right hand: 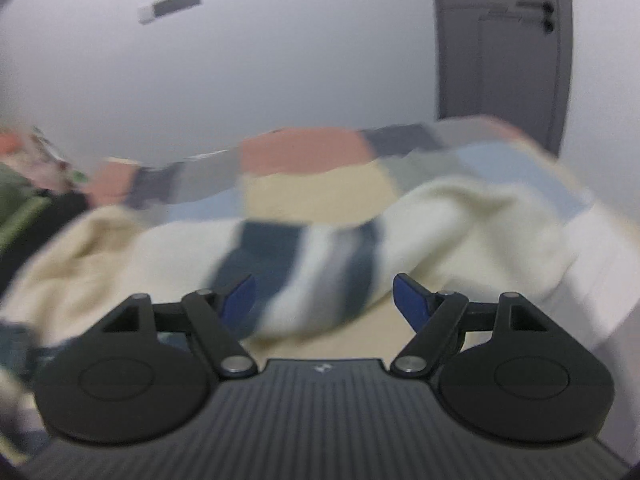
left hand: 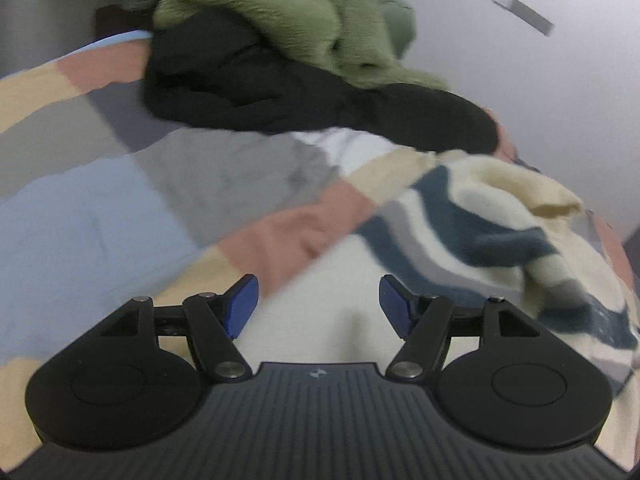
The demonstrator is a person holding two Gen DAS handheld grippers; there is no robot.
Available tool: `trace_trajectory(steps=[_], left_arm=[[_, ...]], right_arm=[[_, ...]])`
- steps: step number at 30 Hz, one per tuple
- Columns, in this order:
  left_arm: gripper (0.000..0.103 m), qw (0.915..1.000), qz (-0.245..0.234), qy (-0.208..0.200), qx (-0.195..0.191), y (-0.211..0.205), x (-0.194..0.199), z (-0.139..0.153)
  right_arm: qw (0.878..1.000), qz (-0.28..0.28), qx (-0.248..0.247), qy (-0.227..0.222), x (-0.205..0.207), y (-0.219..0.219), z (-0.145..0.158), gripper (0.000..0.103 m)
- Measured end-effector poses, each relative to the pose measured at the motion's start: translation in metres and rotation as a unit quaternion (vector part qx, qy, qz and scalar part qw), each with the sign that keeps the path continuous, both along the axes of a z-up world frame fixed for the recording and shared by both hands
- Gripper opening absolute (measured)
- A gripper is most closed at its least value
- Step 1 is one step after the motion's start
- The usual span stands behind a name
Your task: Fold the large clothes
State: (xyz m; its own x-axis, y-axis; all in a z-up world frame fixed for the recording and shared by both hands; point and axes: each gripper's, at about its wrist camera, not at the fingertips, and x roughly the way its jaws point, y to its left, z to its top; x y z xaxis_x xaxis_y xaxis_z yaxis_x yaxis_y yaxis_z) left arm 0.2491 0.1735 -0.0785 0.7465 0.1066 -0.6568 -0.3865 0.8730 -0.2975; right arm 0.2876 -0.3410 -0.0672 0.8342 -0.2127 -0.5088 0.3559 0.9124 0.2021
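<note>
Now: left gripper (left hand: 318, 306) released | right gripper (right hand: 324, 304) apparently released | striped sweater (right hand: 296, 268) crumpled

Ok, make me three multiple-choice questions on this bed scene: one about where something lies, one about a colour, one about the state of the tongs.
1. Where does the green fleece garment lie?
A. On top of the black garment
B. Under the striped sweater
C. On the floor

2. What colour are the sweater's darker stripes?
A. Red
B. Navy blue
C. Bright yellow

3. How do the left tongs and right tongs stand?
A. Both shut on cloth
B. One open, one shut
C. Both open, gripping nothing

Answers:
1 A, the green fleece is piled over the black cloth at the far end of the patchwork bedspread.
2 B, navy bands cross cream knit.
3 C, a clear gap shows between each pair of blue pads.
</note>
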Motion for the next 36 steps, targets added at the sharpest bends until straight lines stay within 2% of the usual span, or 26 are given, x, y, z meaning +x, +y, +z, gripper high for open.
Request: trace_trajectory(steps=[3,5,8,11,15,18,23,24,26,31,35,36], left_arm=[[0.072,0.9993,0.032,0.018,-0.005,0.009,-0.005,-0.011],[0.072,0.9989,0.032,0.023,-0.024,0.014,-0.01,-0.018],[0.072,0.9994,0.018,0.023,-0.017,0.01,-0.016,-0.018],[0.071,0.9993,0.016,0.027,-0.022,0.009,-0.019,-0.019],[0.07,0.9989,0.008,0.027,-0.038,0.005,-0.022,-0.022],[0.059,0.9987,-0.004,0.03,-0.041,-0.002,-0.026,-0.022],[0.022,0.9992,-0.01,0.028,-0.026,-0.009,-0.03,-0.012],[0.021,0.9994,-0.006,0.026,-0.022,-0.009,-0.03,-0.009],[0.016,0.9996,-0.005,0.026,0.0,-0.009,-0.025,0.0],[0.015,0.9961,0.023,0.012,0.085,0.004,-0.001,0.038],[0.014,0.9862,0.056,-0.003,0.156,0.029,0.029,0.073],[0.015,0.9798,0.059,-0.004,0.191,0.033,0.039,0.08]], right_arm=[[0.998,0.036,0.057,-0.016,-0.039,0.04,-0.005,0.077],[0.997,0.062,0.043,-0.029,-0.064,0.068,-0.011,0.077],[0.992,0.127,0.007,-0.015,-0.093,0.107,-0.017,0.077],[0.982,0.185,0.039,0.002,-0.108,0.119,-0.026,0.077],[0.977,0.192,0.088,0.038,-0.115,0.121,-0.046,0.077],[0.974,0.19,0.105,0.071,-0.112,0.12,-0.059,0.077],[0.972,0.197,0.111,0.071,-0.118,0.123,-0.062,0.077],[0.972,0.197,0.11,0.07,-0.117,0.123,-0.063,0.077],[0.973,0.192,0.107,0.07,-0.115,0.119,-0.066,0.077],[0.973,0.182,0.122,0.067,-0.109,0.109,-0.07,0.077],[0.975,0.17,0.129,0.063,-0.102,0.103,-0.072,0.077],[0.975,0.168,0.134,0.061,-0.1,0.101,-0.071,0.077]])
